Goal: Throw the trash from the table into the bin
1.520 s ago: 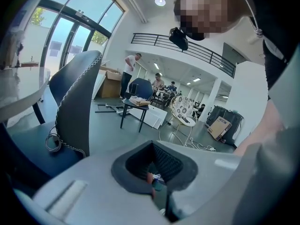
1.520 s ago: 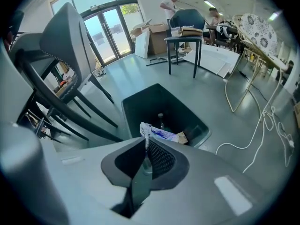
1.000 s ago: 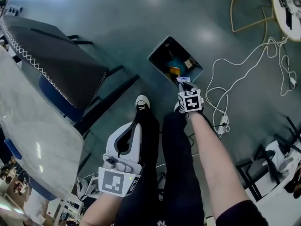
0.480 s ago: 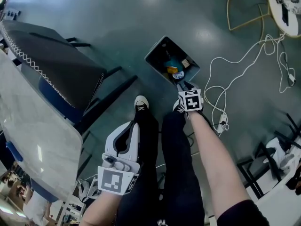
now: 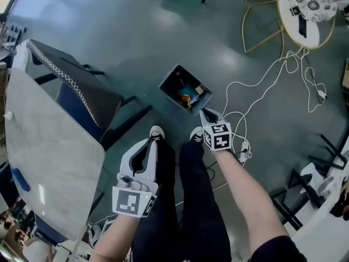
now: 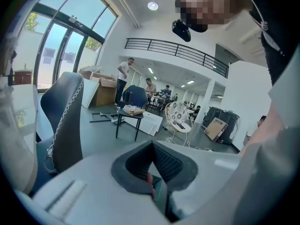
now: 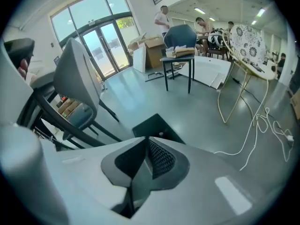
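Observation:
On the floor ahead of the person's feet stands a dark square bin [image 5: 168,76], with orange and blue trash [image 5: 188,96] lying inside. My right gripper [image 5: 206,113] hangs just at the bin's near corner, its jaws shut with nothing between them. The right gripper view has the bin [image 7: 157,124] directly beyond my right gripper [image 7: 145,142]. My left gripper [image 5: 151,142] is held low over the person's left leg, jaws shut and empty. In its own view my left gripper [image 6: 151,146] points out across the room.
A grey table [image 5: 49,146] stands at the left with a dark chair [image 5: 82,89] pushed up to it. White cables [image 5: 262,91] and a power strip [image 5: 244,146] trail over the floor at the right. A round patterned table [image 5: 311,4] sits at the far right.
A small blue-white piece at my right gripper's tips a second ago has gone into the bin. The head view has shifted, so more of the table and floor shows.

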